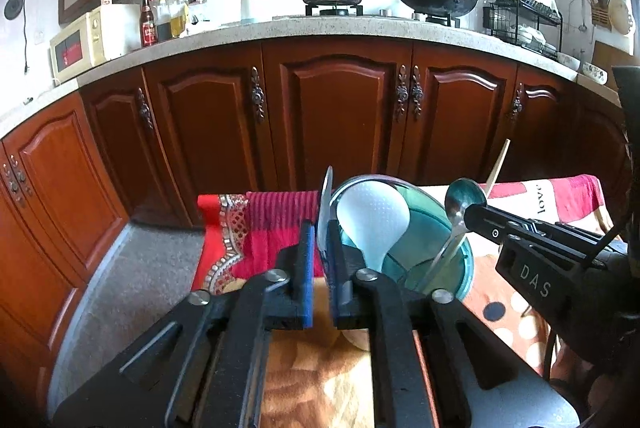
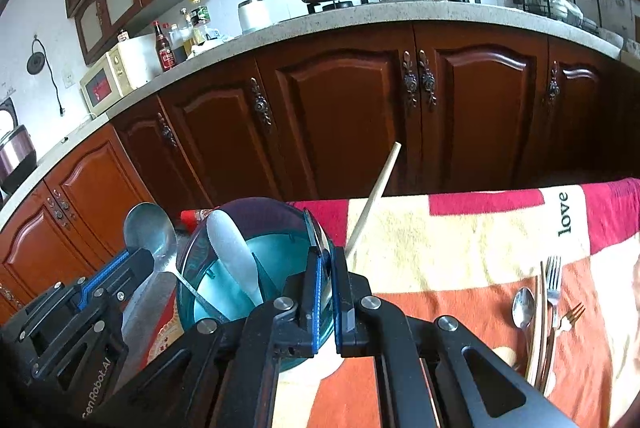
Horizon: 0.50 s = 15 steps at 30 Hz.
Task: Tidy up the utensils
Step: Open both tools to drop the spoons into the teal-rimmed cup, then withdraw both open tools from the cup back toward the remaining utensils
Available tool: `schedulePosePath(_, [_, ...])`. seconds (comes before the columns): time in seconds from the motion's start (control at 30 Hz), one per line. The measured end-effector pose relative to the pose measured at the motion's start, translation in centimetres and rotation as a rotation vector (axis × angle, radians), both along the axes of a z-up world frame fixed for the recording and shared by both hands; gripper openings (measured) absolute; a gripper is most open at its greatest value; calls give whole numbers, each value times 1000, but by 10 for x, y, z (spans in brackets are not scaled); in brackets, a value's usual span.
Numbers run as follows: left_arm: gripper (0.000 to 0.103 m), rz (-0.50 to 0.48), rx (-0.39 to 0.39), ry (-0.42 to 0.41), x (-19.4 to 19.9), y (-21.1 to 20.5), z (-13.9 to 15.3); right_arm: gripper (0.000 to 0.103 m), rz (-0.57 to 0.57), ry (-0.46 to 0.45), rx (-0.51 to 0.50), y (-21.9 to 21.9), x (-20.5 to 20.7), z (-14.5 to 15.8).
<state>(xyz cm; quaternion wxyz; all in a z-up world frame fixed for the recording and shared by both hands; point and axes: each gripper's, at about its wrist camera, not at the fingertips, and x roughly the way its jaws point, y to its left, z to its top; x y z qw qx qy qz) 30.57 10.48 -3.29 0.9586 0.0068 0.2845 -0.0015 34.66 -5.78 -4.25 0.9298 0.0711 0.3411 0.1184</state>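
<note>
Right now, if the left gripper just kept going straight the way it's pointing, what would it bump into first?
Most likely the big metal spoon just ahead of the left gripper, standing at the near rim of the teal holder. The white rice paddle sits right beside it; depth is hard to judge.

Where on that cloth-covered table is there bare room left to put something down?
Free: the cloth between the teal holder and the cutlery pile, below the word "love". Crowded: around the holder, where both grippers work.
</note>
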Motion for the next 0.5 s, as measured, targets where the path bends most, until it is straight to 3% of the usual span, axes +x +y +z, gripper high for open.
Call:
schedulePosePath(0.03, [33,0,-2,5,-2,-1,0,3,2,7,10,-3,-2,1])
schedulePosePath(0.1, [46,3,3,-3,-7,-3,2,6,1,13,20,-9,-5,1])
schedulePosePath(0.17, [47,3,17,1,-14,-7,4,14,-9,13,31,-19,-12,4])
schedulePosePath(0.23, [47,10,42,12,-25,-10,8,43,-29,14,38,-32,-22,7])
schedulePosePath(0.5, [53,48,14,36,-89,-25,34,56,-92,2,76,-107,-81,24])
